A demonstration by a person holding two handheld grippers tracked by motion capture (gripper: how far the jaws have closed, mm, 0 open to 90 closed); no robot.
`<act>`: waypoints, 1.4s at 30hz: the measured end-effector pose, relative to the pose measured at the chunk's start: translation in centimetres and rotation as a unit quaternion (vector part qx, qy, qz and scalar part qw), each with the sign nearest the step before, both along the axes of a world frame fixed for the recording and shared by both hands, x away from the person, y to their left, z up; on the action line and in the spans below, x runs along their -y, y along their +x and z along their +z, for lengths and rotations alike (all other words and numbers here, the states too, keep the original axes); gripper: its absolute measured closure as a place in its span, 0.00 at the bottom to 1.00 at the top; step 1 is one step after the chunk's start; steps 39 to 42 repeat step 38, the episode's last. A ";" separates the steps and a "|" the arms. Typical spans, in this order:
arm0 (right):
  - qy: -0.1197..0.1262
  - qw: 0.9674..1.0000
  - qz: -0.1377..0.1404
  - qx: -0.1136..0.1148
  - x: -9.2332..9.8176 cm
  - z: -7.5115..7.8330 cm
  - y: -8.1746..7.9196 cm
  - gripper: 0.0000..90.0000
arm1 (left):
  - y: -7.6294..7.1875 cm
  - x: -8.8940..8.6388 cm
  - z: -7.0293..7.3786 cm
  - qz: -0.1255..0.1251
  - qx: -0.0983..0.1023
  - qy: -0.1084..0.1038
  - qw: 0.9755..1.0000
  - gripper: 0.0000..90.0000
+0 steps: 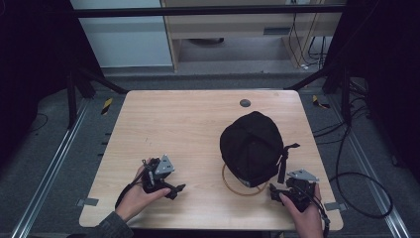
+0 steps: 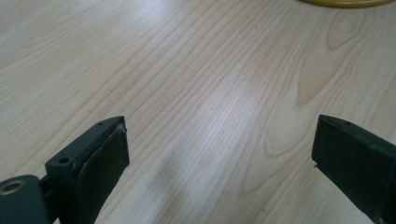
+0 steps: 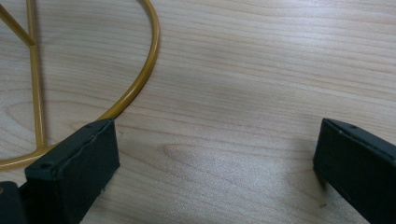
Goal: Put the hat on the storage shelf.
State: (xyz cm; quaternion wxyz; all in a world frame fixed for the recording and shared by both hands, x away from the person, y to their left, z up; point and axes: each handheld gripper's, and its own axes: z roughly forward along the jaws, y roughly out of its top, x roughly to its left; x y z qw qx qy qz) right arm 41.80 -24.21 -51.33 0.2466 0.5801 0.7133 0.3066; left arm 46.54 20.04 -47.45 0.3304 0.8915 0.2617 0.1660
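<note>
A black cap (image 1: 251,146) sits on a gold wire stand whose round base ring (image 1: 233,187) rests on the wooden table (image 1: 178,124), right of centre. A black strap (image 1: 283,161) hangs off the cap's right side. My left gripper (image 1: 177,191) lies low near the front left, well apart from the cap. In the left gripper view it (image 2: 222,123) is open over bare wood, with the ring's edge (image 2: 345,2) at the top. My right gripper (image 1: 274,191) is just right of the ring. In its own view it (image 3: 215,125) is open, its left finger (image 3: 74,168) beside the gold ring (image 3: 142,84).
A small dark grommet (image 1: 245,103) is set in the table near its far edge. Black cables (image 1: 356,188) lie on the floor to the right, and metal rails (image 1: 54,163) run along both sides. Bare tabletop spans the left half and the back.
</note>
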 end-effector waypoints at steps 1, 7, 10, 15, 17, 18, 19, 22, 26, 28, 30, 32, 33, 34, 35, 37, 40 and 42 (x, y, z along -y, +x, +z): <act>0.000 1.000 0.000 0.000 0.0 0.0 0.0 0.00 | 0.0 -0.6 -0.2 0.007 -0.003 -0.002 1.000 0.04; 0.000 1.000 0.000 0.000 0.0 0.0 0.0 0.00 | 0.1 -1.9 -0.6 0.020 -0.009 0.003 1.000 0.04; 0.000 1.000 0.000 0.000 0.0 0.0 0.0 0.00 | 0.6 -2.9 -1.0 0.034 -0.015 0.005 0.999 0.04; 0.000 1.000 0.000 0.000 0.0 0.0 0.0 0.00 | 1.4 -4.0 -1.1 0.052 -0.017 0.003 0.999 0.04; 0.000 1.000 0.000 0.000 0.0 0.0 0.0 0.00 | 1.5 -4.2 -1.2 0.053 -0.019 0.003 0.998 0.04; 0.000 1.000 0.000 0.000 0.0 0.0 0.0 0.00 | 1.7 -4.5 -1.4 0.059 -0.018 0.001 0.998 0.04; 0.000 1.000 -0.001 0.000 0.0 0.0 0.0 0.00 | 1.7 -4.5 -1.4 0.059 -0.018 0.001 0.998 0.04; 0.000 1.000 -0.001 0.000 0.0 0.0 0.0 0.00 | 2.6 -5.6 -1.9 0.077 -0.022 -0.003 0.997 0.04; 0.000 1.000 -0.001 0.000 0.0 0.0 0.0 0.00 | 3.3 -6.5 -2.5 0.093 -0.027 -0.012 0.995 0.04; 0.000 1.000 -0.001 0.000 0.0 0.0 0.0 0.00 | 3.7 -7.2 -3.0 0.101 -0.037 -0.032 0.994 0.02; 0.000 1.000 0.000 0.000 0.0 0.0 0.0 0.00 | 3.7 -7.4 -3.1 0.103 -0.032 -0.038 0.993 0.01; 0.000 1.000 -0.001 0.000 0.0 0.0 0.0 0.00 | 3.8 -7.8 -3.3 0.102 -0.024 -0.051 0.993 0.01; 0.000 1.000 0.000 0.000 0.0 0.0 0.0 0.00 | 3.7 -7.9 -3.3 0.103 -0.025 -0.049 0.993 0.01; 0.000 1.000 0.000 0.000 0.0 0.0 0.0 0.00 | 3.7 -7.9 -3.3 0.103 -0.025 -0.049 0.993 0.01; 0.000 1.000 0.000 0.000 0.0 0.0 0.0 0.00 | 3.7 -7.8 -3.3 0.103 -0.024 -0.047 0.993 0.01; 0.000 1.000 -0.001 0.000 0.0 0.0 0.0 0.00 | 3.8 -7.9 -3.3 0.102 -0.026 -0.050 0.993 0.01; 0.000 1.000 -0.001 0.000 0.0 0.0 0.0 0.00 | 3.8 -7.9 -3.3 0.102 -0.026 -0.050 0.993 0.01; 0.000 1.000 -0.001 0.000 0.0 0.0 0.0 0.00 | 3.8 -7.9 -3.3 0.102 -0.026 -0.050 0.993 0.01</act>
